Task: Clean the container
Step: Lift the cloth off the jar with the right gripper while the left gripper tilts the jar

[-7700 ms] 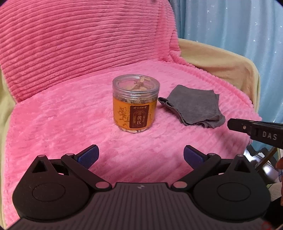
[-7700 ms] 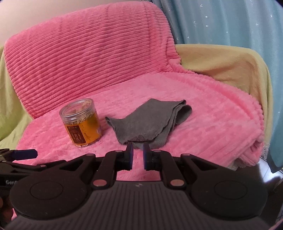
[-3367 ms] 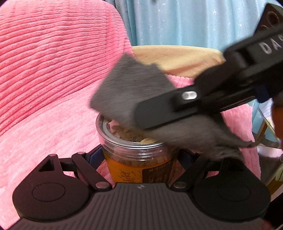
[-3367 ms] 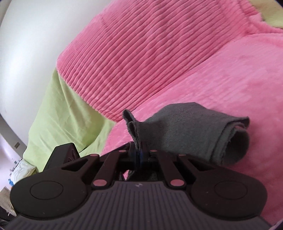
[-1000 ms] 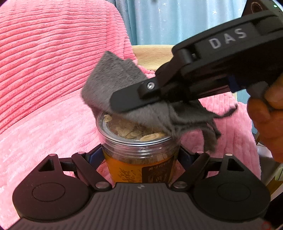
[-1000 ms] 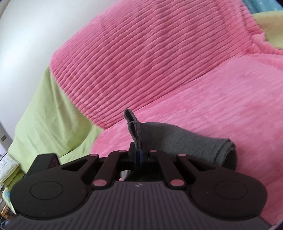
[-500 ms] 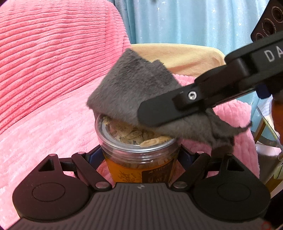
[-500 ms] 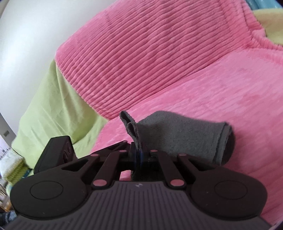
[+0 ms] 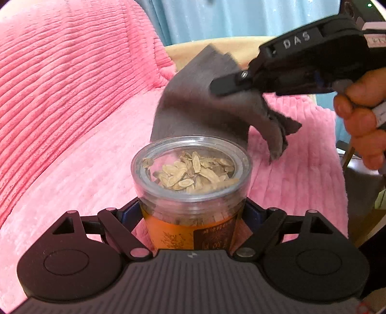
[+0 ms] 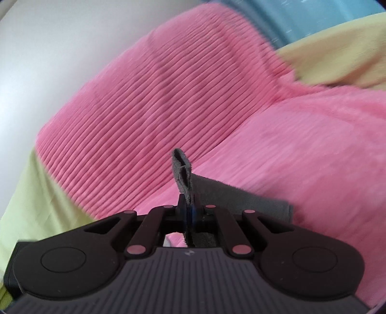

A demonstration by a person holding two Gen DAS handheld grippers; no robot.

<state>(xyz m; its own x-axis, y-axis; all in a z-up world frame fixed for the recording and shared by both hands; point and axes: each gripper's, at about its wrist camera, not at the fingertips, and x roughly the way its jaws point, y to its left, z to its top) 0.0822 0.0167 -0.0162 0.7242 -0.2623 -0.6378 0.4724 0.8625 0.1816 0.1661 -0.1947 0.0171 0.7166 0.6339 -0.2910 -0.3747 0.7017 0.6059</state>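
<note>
Lifted off the lid since half a second ago, the grey cloth (image 9: 205,101) now hangs behind and above the jar (image 9: 191,193), so we see the whole clear lid (image 9: 190,166) uncovered; whether the cloth's lower edge touches the lid's far rim, we cannot tell. Through the lid we see pale sliced dried pieces (image 9: 193,172) piled inside. Below it the jar wall is orange with a dark brown label (image 9: 214,235).

We hold the jar between the fingers of our left gripper (image 9: 191,215), closed against both its sides just under the lid, only the blue pads (image 9: 127,212) peeking out beside it. It stands upright in that grip, right in front of the gripper body.

Our right gripper (image 10: 189,207) has its fingers pressed together on a fold of the cloth. In the right wrist view a doubled tab of cloth sticks up past the fingertips and the rest trails off to the right of the fingers. In the left wrist view this gripper reaches in from the upper right, beyond and above the left fingers, with the right hand (image 9: 361,116) wrapped around its handle.

Behind everything lies the ribbed pink plush blanket (image 9: 72,101) over the seat and back of a chair. Beyond it hangs a blue curtain (image 9: 217,19), and yellow-green fabric (image 10: 36,193) shows left of the right fingers.
</note>
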